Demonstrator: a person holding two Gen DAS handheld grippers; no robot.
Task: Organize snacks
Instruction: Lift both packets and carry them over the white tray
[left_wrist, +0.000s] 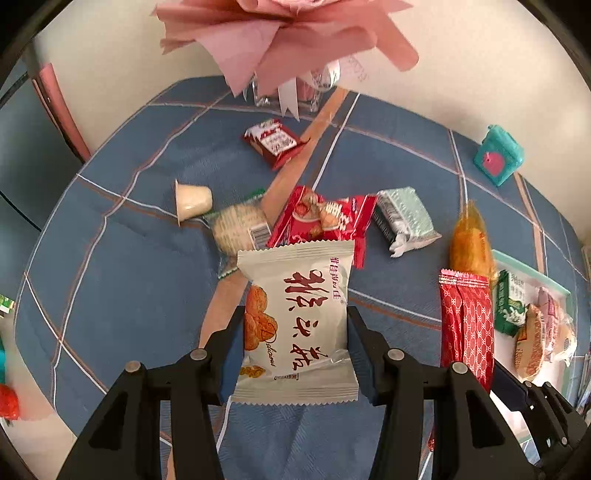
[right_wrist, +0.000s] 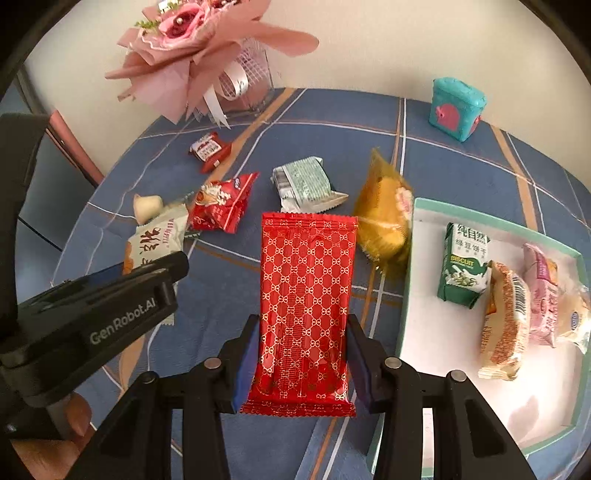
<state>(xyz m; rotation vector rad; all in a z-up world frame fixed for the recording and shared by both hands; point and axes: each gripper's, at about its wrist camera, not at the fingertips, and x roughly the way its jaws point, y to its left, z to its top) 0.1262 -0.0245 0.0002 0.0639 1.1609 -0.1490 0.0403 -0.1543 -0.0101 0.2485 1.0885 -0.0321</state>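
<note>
- Pink paper bouquet at the table's far edge, with white ribbon trailing from it
- Its base stands in what looks like a clear holder, hard to make out
- Teal box with a pink shape on its face, upright near the wall
- Blue plaid tablecloth with orange and white lines
- Pale wall behind

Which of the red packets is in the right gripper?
The long red packet with the gold lattice print, clamped between the right gripper's pads. The red peanut-picture packet and small red-and-white packet lie loose on the blue tablecloth.
</note>
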